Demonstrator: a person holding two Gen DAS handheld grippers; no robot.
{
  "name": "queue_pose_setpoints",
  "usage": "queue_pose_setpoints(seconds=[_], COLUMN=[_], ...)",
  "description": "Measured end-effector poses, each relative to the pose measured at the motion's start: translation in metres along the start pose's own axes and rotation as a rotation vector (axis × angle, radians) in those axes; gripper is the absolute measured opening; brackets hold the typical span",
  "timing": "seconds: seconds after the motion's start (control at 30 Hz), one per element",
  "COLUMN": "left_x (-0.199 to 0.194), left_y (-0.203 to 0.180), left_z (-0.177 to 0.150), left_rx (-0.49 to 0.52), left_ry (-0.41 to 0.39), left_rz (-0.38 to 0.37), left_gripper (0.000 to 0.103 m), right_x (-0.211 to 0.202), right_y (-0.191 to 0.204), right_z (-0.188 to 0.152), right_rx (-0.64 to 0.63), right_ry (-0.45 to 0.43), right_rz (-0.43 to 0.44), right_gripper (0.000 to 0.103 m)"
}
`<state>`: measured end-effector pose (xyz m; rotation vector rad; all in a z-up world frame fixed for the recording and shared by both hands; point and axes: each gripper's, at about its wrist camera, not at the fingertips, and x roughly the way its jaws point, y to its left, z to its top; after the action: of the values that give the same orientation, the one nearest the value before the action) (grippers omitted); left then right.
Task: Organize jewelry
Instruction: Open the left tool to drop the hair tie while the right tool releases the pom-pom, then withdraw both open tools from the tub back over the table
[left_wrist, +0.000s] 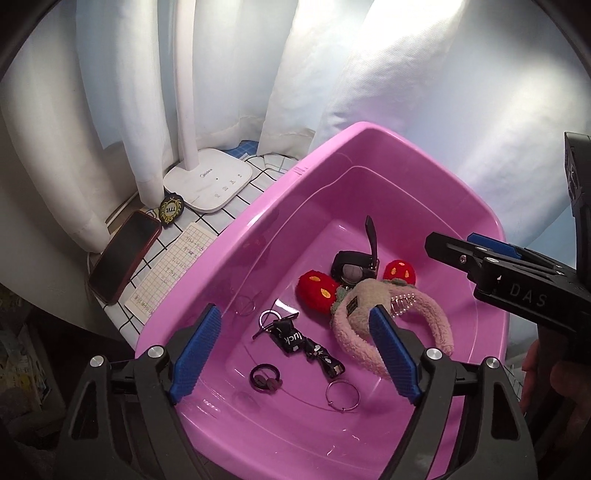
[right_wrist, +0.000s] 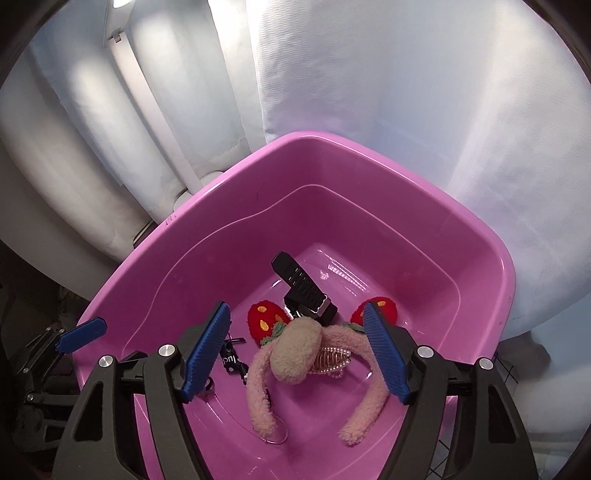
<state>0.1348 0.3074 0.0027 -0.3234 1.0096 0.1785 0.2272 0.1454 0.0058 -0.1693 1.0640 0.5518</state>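
Two grippers, left (left_wrist: 295, 347) and right (right_wrist: 297, 347), hang over a pink tub (left_wrist: 369, 144). Both jaws gape, empty. Headband (right_wrist: 295, 350) lies below.

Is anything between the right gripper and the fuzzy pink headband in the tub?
Nothing visible. The right gripper hangs open directly above the pink headband, which lies on top of the pile in the pink tub.

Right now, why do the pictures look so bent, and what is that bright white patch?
Left wrist view: fisheye lens curves the pink tub rim; backlit curtain blows out white at top. Right wrist view: same bending, dark corners, softer curtain light, small glare on the tub floor.
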Motion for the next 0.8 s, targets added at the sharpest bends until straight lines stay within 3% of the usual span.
queue_pose_setpoints(seconds=[0.43,0.8], left_x=[-0.016,-0.041], left_y=[0.004,-0.020], left_z=[-0.008,-0.023], left_rx=[0.006,0.077], left_ry=[-0.024,-0.070], left_rz=[0.022,0.011], left_gripper=[0.092,0.093], right_x=[-0.030,-0.079], right_y=[-0.004,-0.017], right_z=[-0.012,-0.068], right_rx=[0.046,0.124], right_ry=[-0.060,-0.179], right_rz=[0.047,0.103], right_gripper=[0.074,0.075])
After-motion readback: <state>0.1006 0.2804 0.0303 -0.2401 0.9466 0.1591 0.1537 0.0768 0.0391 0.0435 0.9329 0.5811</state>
